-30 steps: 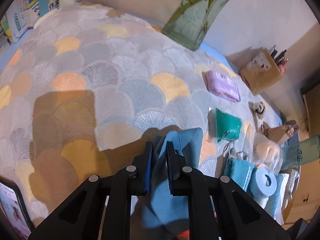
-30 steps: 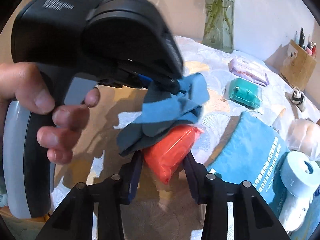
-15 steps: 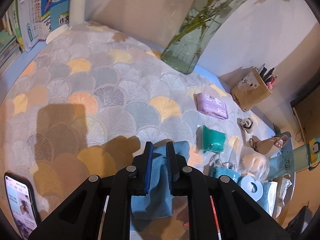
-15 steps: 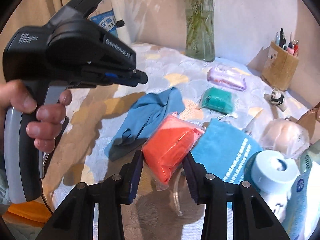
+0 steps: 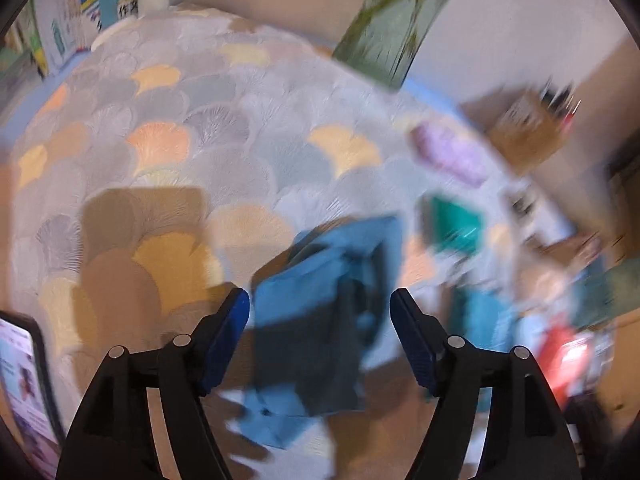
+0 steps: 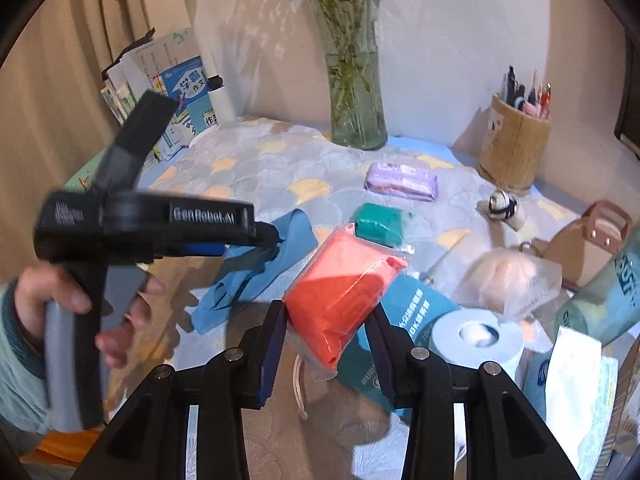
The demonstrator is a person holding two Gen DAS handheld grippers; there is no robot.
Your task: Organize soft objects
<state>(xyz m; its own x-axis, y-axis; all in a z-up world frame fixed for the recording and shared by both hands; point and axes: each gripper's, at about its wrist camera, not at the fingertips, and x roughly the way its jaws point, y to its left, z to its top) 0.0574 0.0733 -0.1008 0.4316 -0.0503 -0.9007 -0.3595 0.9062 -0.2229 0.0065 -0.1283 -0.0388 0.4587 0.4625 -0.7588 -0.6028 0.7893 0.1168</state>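
A blue cloth (image 5: 324,312) lies crumpled on the patterned tablecloth (image 5: 180,128), and it also shows in the right wrist view (image 6: 260,268). My left gripper (image 5: 320,336) is open just above it, jaws wide apart and empty; the view is blurred. It shows from the side in the right wrist view (image 6: 264,236). My right gripper (image 6: 326,340) is shut on an orange bagged pack (image 6: 340,288), held above the table. A green pack (image 6: 378,220) and a purple wipes pack (image 6: 402,176) lie beyond.
A glass vase (image 6: 356,108) stands at the back, with books (image 6: 176,96) to its left and a pen holder (image 6: 514,148) to its right. A teal pouch (image 6: 404,320), a blue tissue roll (image 6: 478,336) and bagged items crowd the right side. A phone (image 5: 24,392) lies at the left edge.
My left gripper has opened and let go of the blue cloth, which now lies on the table. The right gripper has pulled back, still holding the orange pack.
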